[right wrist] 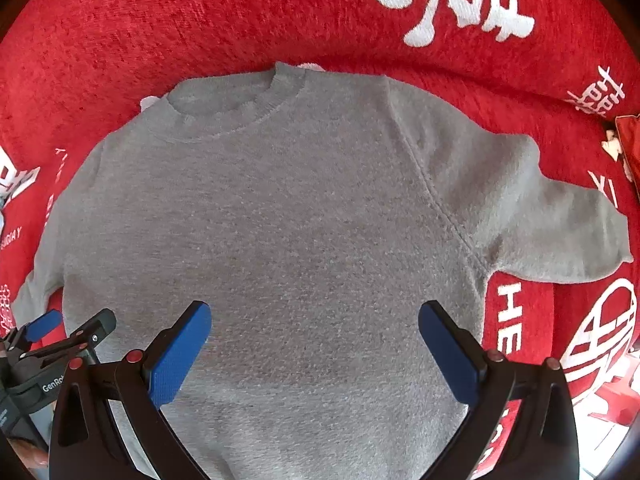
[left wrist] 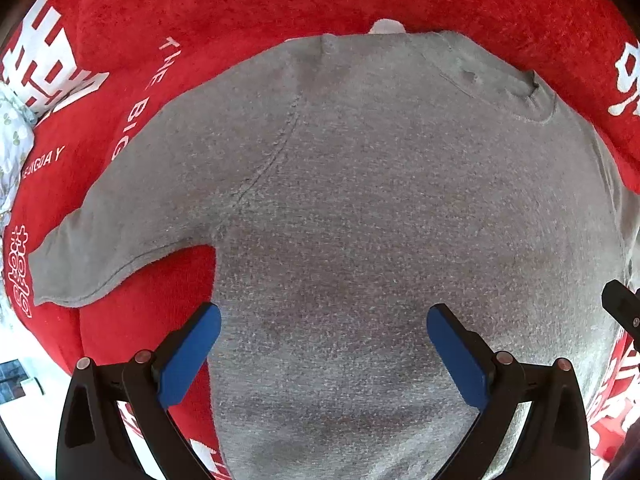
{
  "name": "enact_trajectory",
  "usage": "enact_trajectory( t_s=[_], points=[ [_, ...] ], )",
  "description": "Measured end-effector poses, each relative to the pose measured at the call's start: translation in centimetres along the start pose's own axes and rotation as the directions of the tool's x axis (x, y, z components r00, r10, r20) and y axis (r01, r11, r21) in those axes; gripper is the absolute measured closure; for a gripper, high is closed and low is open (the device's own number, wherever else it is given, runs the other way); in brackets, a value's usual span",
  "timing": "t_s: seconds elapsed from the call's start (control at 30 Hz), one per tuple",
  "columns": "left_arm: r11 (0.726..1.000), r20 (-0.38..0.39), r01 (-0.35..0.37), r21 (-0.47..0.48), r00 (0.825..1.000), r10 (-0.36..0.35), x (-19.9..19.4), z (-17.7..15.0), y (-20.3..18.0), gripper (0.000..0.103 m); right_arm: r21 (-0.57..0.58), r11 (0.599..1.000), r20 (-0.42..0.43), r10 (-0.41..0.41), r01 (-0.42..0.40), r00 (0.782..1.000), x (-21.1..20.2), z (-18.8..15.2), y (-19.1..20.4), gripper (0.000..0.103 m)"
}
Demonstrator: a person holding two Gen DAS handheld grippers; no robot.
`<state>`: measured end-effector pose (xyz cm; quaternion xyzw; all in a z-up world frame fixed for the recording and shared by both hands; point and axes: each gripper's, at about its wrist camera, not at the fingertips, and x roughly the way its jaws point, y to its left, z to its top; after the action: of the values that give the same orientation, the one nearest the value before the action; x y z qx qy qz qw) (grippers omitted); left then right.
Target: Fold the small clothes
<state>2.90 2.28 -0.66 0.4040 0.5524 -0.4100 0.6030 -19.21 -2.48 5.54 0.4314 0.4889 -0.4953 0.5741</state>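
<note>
Sweater [left wrist: 360,208] lies flat and spread on the red blanket [left wrist: 240,4], collar [right wrist: 224,108] toward 12 o'clock, one sleeve [left wrist: 112,240] out at 9 in my left view, the other sleeve [right wrist: 560,224] out at 3 in my right view. Left gripper [left wrist: 324,328] hangs over the lower body of the sweater, jaws wide apart, nothing between the blue pads [left wrist: 188,360]. Right gripper [right wrist: 314,328] same: spread wide, holding nothing, above the lower body. I can't tell if either touches the fabric. White lettering [right wrist: 448,0] on the blanket at 12 to 1 o'clock.
</note>
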Motion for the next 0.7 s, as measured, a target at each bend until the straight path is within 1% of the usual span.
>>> enact_trajectory(
  t_s=[0.07,0.17,0.23,0.27,0.3,0.37,0.43,0.47,0.5,0.53,0.63,0.67,0.7],
  points=[
    [1.000,0.007,-0.001,-0.002,1.000,0.001,-0.1,-0.1,0.3,0.000,-0.004,1.000,0.001,-0.003,0.003,1.000,-0.2,-0.1,0.3,0.000],
    [0.999,0.030,0.030,-0.028,0.999,-0.029,-0.3,-0.1,1.4,0.000,-0.015,1.000,0.001,-0.004,0.004,1.000,-0.3,0.0,0.9,0.000],
    [0.996,0.063,0.051,-0.066,0.997,-0.047,-0.5,-0.1,3.2,0.000,-0.027,1.000,0.000,-0.004,0.004,1.000,-0.4,0.0,1.4,0.000],
    [0.991,0.075,0.090,-0.102,0.994,-0.083,-0.5,-0.2,4.7,0.000,-0.036,0.999,-0.001,-0.003,0.003,1.000,-0.5,-0.1,1.8,0.000],
    [0.988,0.071,0.100,-0.120,0.993,-0.092,-0.6,-0.3,5.6,0.000,-0.044,0.999,-0.001,-0.002,0.002,1.000,-0.5,-0.2,2.2,0.000],
    [0.977,0.093,0.130,-0.166,0.989,-0.116,-0.5,-0.7,8.1,0.000,-0.062,0.998,-0.007,0.002,-0.002,1.000,-0.5,-0.5,3.2,0.000],
    [0.963,0.146,0.155,-0.221,0.981,-0.125,-0.7,-1.5,11.5,0.000,-0.082,0.997,-0.014,0.008,-0.010,1.000,-0.4,-0.6,4.3,0.000],
    [0.951,0.189,0.162,-0.263,0.975,-0.114,-0.8,-2.3,14.2,0.000,-0.096,0.995,-0.019,0.013,-0.015,1.000,-0.3,-0.8,5.1,0.000],
    [0.940,0.205,0.167,-0.297,0.973,-0.108,-0.9,-2.8,16.2,0.000,-0.107,0.994,-0.021,0.018,-0.020,1.000,-0.2,-0.9,5.7,0.000],
    [0.934,0.211,0.156,-0.321,0.973,-0.090,-0.9,-3.5,17.6,0.000,-0.119,0.993,-0.024,0.024,-0.026,0.999,-0.2,-1.0,6.3,0.000],
    [0.891,0.240,0.169,-0.422,0.968,-0.070,-0.4,-5.5,23.8,0.000,-0.163,0.986,-0.031,0.039,-0.044,0.999,0.0,-1.5,8.7,0.000],
    [0.866,0.233,0.168,-0.471,0.971,-0.061,0.4,-6.1,26.2,0.000,-0.178,0.983,-0.033,0.043,-0.048,0.999,0.1,-1.6,9.5,0.000],
    [0.852,0.242,0.166,-0.496,0.969,-0.048,0.8,-6.5,27.9,0.000,-0.187,0.981,-0.036,0.047,-0.053,0.998,0.2,-1.7,10.1,0.000]
  ],
)
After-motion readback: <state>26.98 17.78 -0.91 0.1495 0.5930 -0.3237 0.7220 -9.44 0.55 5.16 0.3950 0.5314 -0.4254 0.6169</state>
